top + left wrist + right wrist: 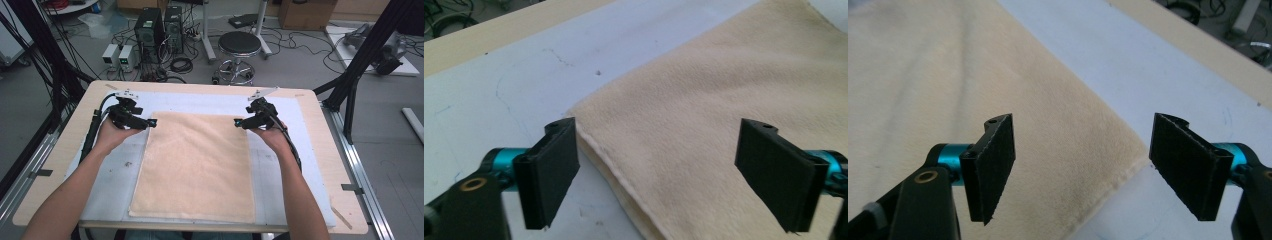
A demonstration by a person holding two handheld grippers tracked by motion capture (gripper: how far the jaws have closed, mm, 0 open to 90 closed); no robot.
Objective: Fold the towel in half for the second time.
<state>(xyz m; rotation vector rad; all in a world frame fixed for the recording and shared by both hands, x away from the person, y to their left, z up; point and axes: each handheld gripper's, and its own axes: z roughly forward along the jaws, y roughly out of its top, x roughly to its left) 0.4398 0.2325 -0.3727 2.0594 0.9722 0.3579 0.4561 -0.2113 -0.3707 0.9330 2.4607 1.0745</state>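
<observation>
Wooden and pale, the table (60, 150) carries a white mat (107, 185) that covers most of its top, and on that mat a cream towel (197, 165) lies flat, its long sides running from the near edge towards the far one. At the near edge the person's two bare forearms come in, one on each side of the towel.

Farther up, the left gripper (151, 123) sits at the towel's far left corner, its tips pointing right over the cloth. In the left gripper view its jaws stand wide apart above that corner: the hemmed edge of the towel (704, 125) runs between them, and neither pad presses on it, so it holds nothing. A black cable trails back from it along the left forearm.

Across the cloth, the right gripper (239, 122) sits at the far right corner, tips pointing left. Its own view shows the jaws likewise spread wide, with the towel's (973, 85) corner and a strip of white mat (1148, 75) lying between them untouched.

Beyond the table's far edge a round black stool (239, 44) stands on the grey floor, with two computer towers (162, 27) and tangled cables to its left.
</observation>
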